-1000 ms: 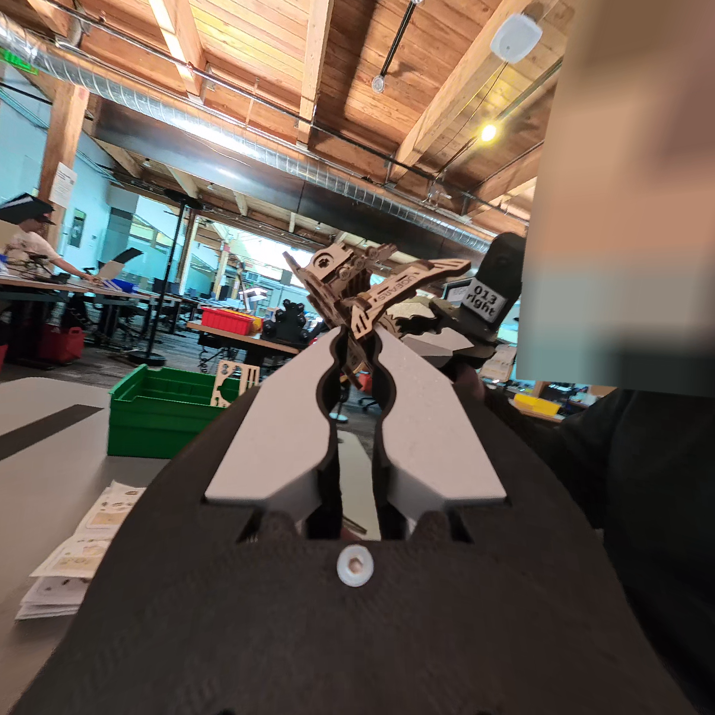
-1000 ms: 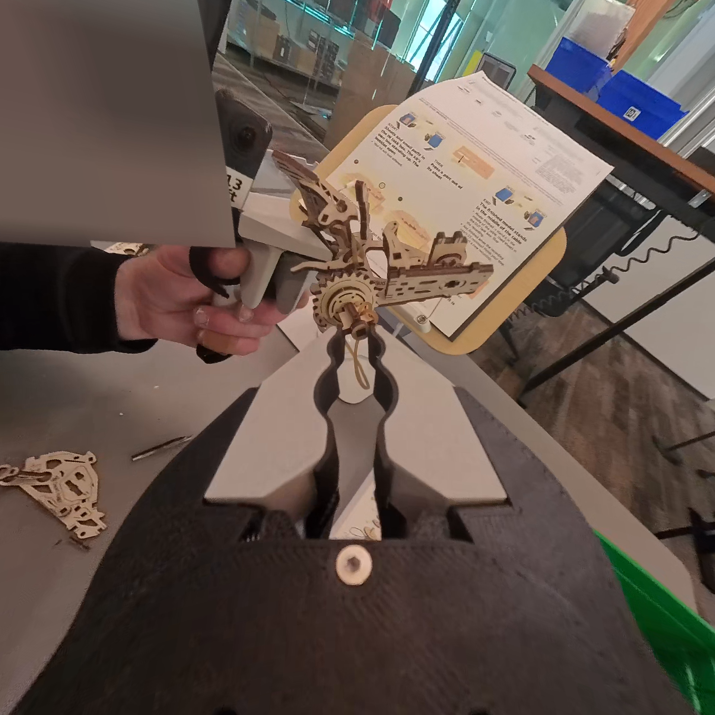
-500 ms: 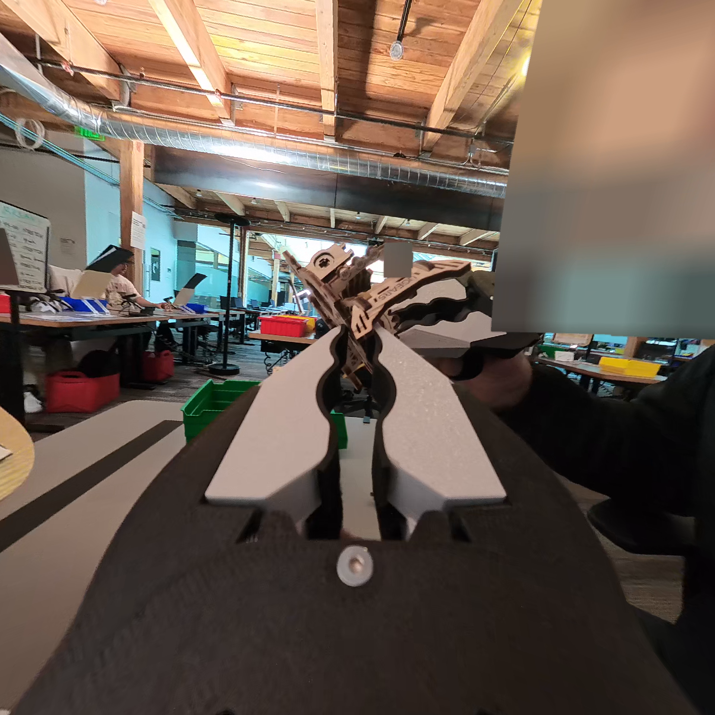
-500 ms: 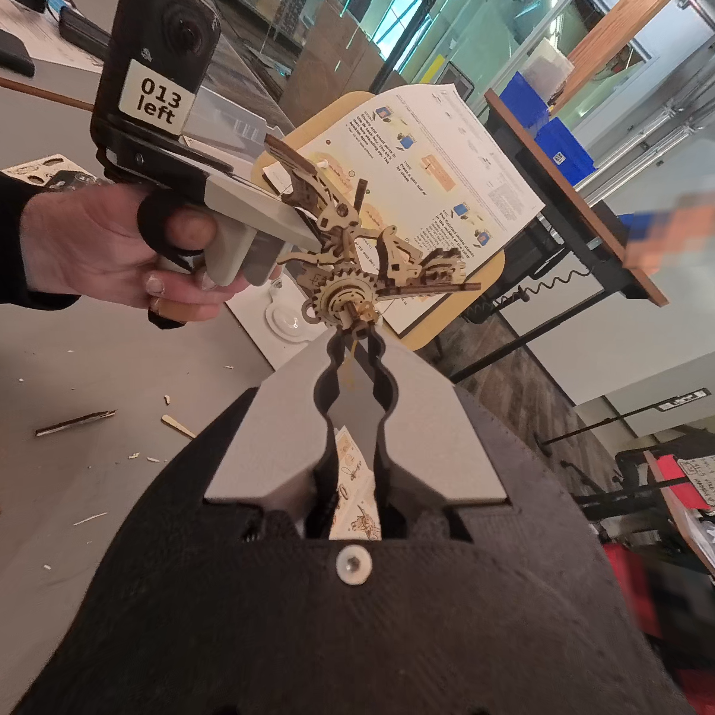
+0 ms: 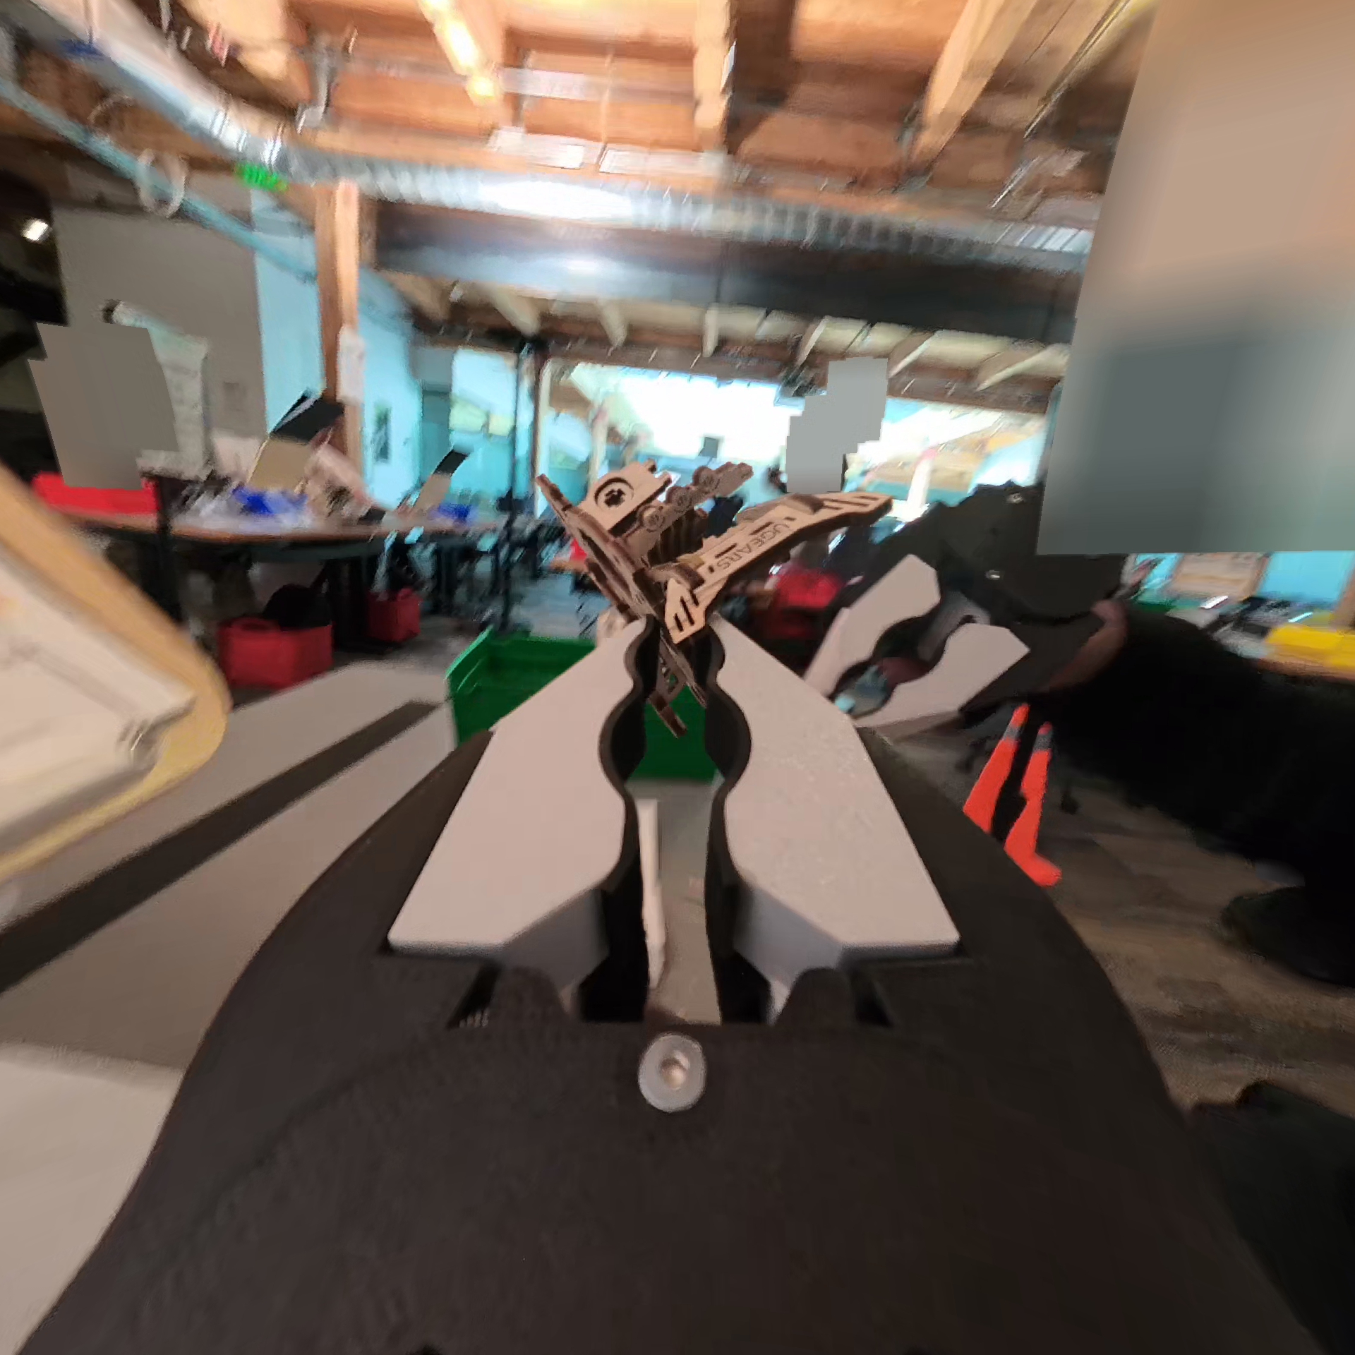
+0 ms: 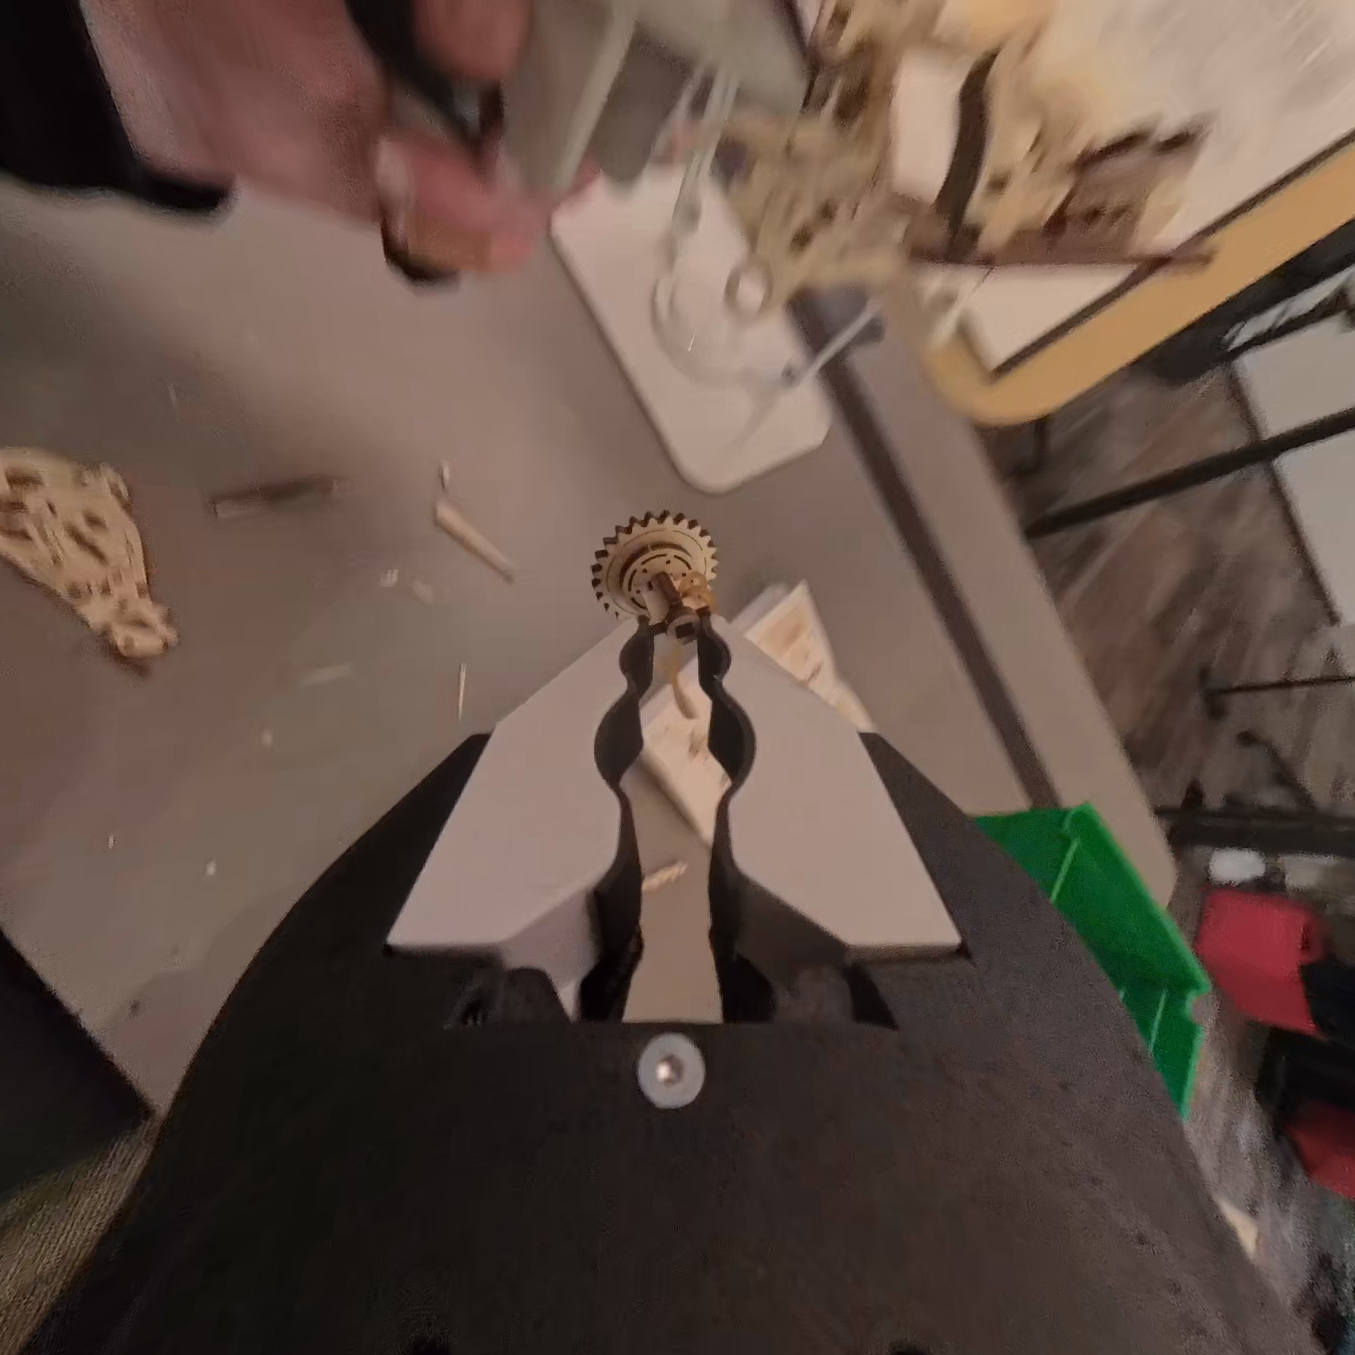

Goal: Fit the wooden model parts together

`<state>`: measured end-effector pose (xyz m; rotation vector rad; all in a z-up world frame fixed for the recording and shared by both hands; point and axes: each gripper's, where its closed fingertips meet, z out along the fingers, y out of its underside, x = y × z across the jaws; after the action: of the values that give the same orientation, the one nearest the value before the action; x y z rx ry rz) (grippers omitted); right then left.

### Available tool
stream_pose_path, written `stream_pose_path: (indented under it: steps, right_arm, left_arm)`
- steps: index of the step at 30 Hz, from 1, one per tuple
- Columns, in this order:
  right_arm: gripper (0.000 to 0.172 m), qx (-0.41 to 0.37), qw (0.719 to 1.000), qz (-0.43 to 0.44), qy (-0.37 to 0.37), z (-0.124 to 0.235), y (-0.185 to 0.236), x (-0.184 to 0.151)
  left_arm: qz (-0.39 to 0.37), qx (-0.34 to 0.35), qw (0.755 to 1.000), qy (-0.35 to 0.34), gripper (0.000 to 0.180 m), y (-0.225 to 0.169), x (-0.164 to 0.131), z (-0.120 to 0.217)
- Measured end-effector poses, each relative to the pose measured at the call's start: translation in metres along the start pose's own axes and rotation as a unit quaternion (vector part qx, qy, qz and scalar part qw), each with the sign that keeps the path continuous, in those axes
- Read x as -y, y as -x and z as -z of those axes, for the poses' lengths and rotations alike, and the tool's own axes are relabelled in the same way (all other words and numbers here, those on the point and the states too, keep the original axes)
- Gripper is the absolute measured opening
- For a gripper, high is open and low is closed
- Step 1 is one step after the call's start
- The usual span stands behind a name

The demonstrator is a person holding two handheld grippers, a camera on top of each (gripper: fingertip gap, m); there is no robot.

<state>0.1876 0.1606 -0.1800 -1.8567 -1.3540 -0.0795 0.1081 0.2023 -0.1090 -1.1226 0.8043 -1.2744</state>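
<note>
- The wooden model (image 5: 663, 564) is clamped between the fingertips of the left gripper (image 5: 674, 634), raised above the grey table (image 6: 308, 352); both grey fingers are pressed on a flat lower plate of it.
- A small gear on a short axle (image 6: 652, 568) is held by the right gripper (image 6: 671, 630); the jaws are closed on the axle end, and the toothed wheel stands free just past the tips.
- The two parts are well apart now: in the right wrist view the model is seen blurred at the far right, above the table.
- The step in hand is judged to be the fitting of the gear with its axle into the model; this joint is not made at this moment.
- For the next move, the axle should be lined up with its hole in the model, and then be pushed in straight while the model is kept steady. Which hole is meant cannot be told.
- A flat wooden piece (image 6: 81, 550) and small wood chips (image 6: 473, 539) are lying on the table at the left.
- A green bin (image 5: 513, 682) stands on the far side of the table; what is in it cannot be seen.
</note>
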Motion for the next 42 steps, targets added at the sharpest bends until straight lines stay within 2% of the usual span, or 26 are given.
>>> stream_pose_path:
  steps: [3,6,11,16,28,32,38,42]
  right_arm:
    - [0.010,0.058,0.994,-0.005,0.097,-0.025,0.029,-0.058]
    - [0.010,0.102,0.980,-0.013,0.169,-0.043,0.054,-0.105]
    - [0.010,0.139,0.968,-0.009,0.211,-0.058,0.083,-0.138]
    - [0.010,0.129,0.970,-0.004,0.208,-0.064,0.081,-0.136]
    - [0.013,0.115,0.987,-0.053,0.099,-0.065,0.071,-0.106]
    - [0.020,0.116,0.988,-0.067,0.078,-0.062,0.069,-0.102]
    - [0.041,0.132,0.983,-0.124,0.014,-0.051,0.062,-0.096]
    - [0.043,0.129,0.982,-0.137,0.008,-0.051,0.060,-0.109]
  left_arm:
    - [-0.005,0.037,0.999,0.040,0.006,0.014,-0.031,0.015]
    - [0.020,0.075,0.996,0.046,0.006,0.026,-0.054,0.032]
    - [0.017,0.101,0.992,0.077,0.006,0.039,-0.078,0.036]
    - [0.014,0.102,0.989,0.105,0.006,0.043,-0.097,0.030]
    - [0.025,0.104,0.986,0.125,0.006,0.048,-0.123,0.028]
    - [0.029,0.104,0.987,0.123,0.006,0.049,-0.124,0.028]
    - [0.039,0.103,0.987,0.114,0.006,0.050,-0.122,0.029]
    - [0.043,0.102,0.987,0.113,0.006,0.051,-0.122,0.029]
